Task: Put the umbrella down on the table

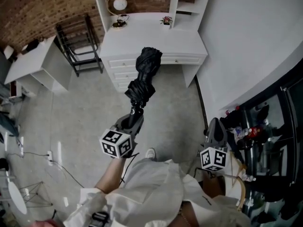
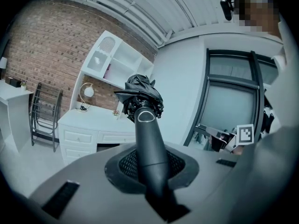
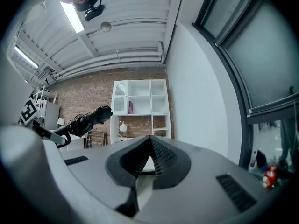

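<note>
1. Since the table (image 1: 189, 44) stands at 12 o'clock, the move ahead looks like a straight reach forward.
2. Umbrella (image 1: 143, 77): folded, airborne, long axis aimed at 12 o'clock.
3. Left gripper (image 1: 135, 116): clamped on its handle.
4. Right gripper (image 1: 216, 131): closed, empty, at 4 o'clock.

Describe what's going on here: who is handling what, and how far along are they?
A person stands holding a gripper in each hand. The left gripper is clamped on the handle of a folded black umbrella, which is held out in the air above the floor and points toward the white desk ahead. The right gripper is shut and empty, off to the side. The umbrella is not yet set down on anything.
</note>
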`<state>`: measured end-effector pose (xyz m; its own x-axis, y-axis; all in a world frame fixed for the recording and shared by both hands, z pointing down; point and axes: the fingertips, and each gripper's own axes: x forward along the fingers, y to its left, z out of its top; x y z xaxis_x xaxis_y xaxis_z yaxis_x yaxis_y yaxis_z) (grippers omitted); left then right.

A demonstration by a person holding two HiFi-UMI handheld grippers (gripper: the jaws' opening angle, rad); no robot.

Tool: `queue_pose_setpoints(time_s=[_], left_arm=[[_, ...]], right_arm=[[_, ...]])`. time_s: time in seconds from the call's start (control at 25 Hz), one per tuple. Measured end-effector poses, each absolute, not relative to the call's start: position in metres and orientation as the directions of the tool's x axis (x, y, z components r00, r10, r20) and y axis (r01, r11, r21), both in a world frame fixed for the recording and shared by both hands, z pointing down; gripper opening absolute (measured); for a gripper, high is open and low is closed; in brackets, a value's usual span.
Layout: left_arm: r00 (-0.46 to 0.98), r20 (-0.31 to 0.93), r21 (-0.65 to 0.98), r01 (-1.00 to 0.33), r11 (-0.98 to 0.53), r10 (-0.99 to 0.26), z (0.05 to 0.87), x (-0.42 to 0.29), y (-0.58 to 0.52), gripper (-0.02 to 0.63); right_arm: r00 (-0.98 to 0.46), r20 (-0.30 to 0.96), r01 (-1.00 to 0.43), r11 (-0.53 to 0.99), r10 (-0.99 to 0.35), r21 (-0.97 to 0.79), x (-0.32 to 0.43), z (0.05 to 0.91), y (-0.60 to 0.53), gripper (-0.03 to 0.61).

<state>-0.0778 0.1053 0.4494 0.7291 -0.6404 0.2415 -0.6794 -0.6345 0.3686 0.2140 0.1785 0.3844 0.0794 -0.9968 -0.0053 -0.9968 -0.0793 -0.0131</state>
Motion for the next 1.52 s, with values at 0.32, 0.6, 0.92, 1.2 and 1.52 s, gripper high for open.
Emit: queue_pose_setpoints(time_s=[0.32, 0.6, 0.92, 1.2, 1.52], left_arm=[[0.739, 0.253, 0.373, -0.67, -0.642, -0.624, 0.454, -0.091, 0.059, 0.077], [0.745, 0.266, 0.379, -0.665, -0.644, -0.612, 0.46, -0.091, 0.038, 0.077], [0.74, 0.274, 0.376, -0.67, -0.64, -0.615, 0.46, -0.079, 0.002, 0.077], [0.719, 0.271, 0.371, -0.692, -0.62, -0.64, 0.456, -0.058, -0.048, 0.077], [0.706, 0.271, 0.377, -0.703, -0.603, -0.654, 0.454, -0.012, -0.115, 0.077]], right_arm=[[0.086, 0.004, -0.996, -0.086, -0.996, -0.008, 0.198, 0.384, 0.133, 0.018], [0.084, 0.02, -0.996, -0.084, -0.996, -0.001, 0.193, 0.388, 0.112, 0.018], [0.071, 0.018, -0.997, -0.071, -0.997, -0.007, 0.205, 0.389, 0.068, 0.018], [0.031, 0.006, -0.999, -0.031, -1.0, -0.018, 0.223, 0.388, 0.007, 0.018], [-0.004, -0.013, -1.0, 0.005, -1.0, -0.013, 0.265, 0.383, -0.064, 0.018]])
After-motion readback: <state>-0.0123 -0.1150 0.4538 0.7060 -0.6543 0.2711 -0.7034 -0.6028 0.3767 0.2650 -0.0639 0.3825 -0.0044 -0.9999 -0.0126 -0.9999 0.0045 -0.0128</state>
